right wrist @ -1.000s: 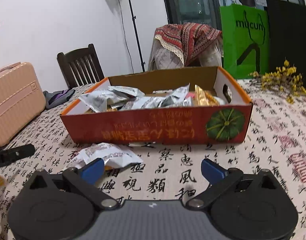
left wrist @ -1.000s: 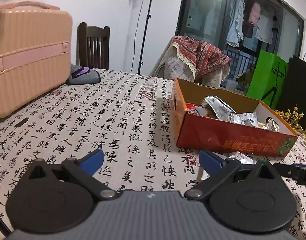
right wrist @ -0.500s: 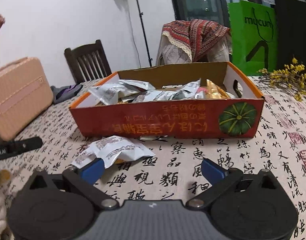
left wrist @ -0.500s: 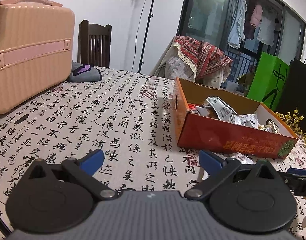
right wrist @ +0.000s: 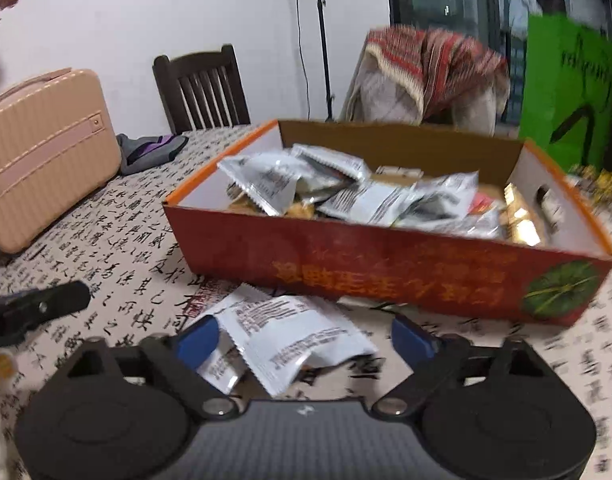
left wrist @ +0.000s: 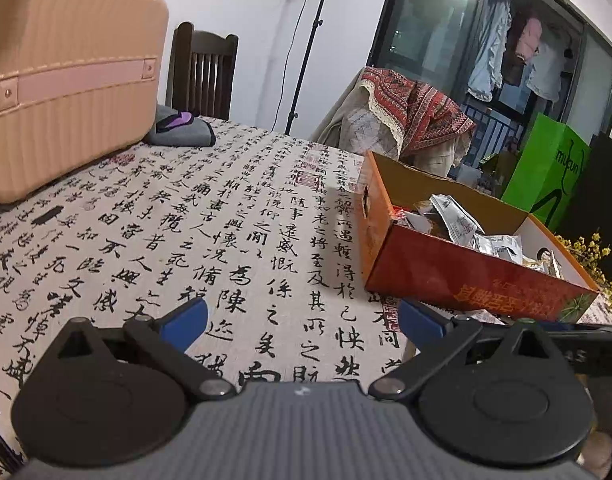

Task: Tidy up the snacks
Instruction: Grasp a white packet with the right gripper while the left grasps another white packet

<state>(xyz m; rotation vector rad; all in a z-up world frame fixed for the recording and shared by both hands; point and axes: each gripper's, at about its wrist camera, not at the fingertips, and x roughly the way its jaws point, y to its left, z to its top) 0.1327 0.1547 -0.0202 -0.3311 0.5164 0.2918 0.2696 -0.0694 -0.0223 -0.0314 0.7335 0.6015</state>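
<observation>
An orange cardboard box (right wrist: 385, 268) with several silver snack packets (right wrist: 369, 200) inside stands on the calligraphy tablecloth; it also shows in the left wrist view (left wrist: 465, 280). A white snack packet (right wrist: 290, 340) lies on the cloth just in front of the box. My right gripper (right wrist: 304, 338) is open, its blue fingertips on either side of that packet, not closed on it. My left gripper (left wrist: 302, 318) is open and empty over bare cloth, left of the box.
A pink suitcase (left wrist: 66, 76) stands at the left, a grey-purple cloth (left wrist: 178, 130) beside it. A wooden chair (left wrist: 202, 72), a draped chair (left wrist: 409, 116), a green bag (left wrist: 545, 168) and yellow flowers (left wrist: 585, 248) ring the table.
My right gripper has moved forward and down to the loose white packet, which now lies between its open fingers. My left gripper has shifted slightly and stays open.
</observation>
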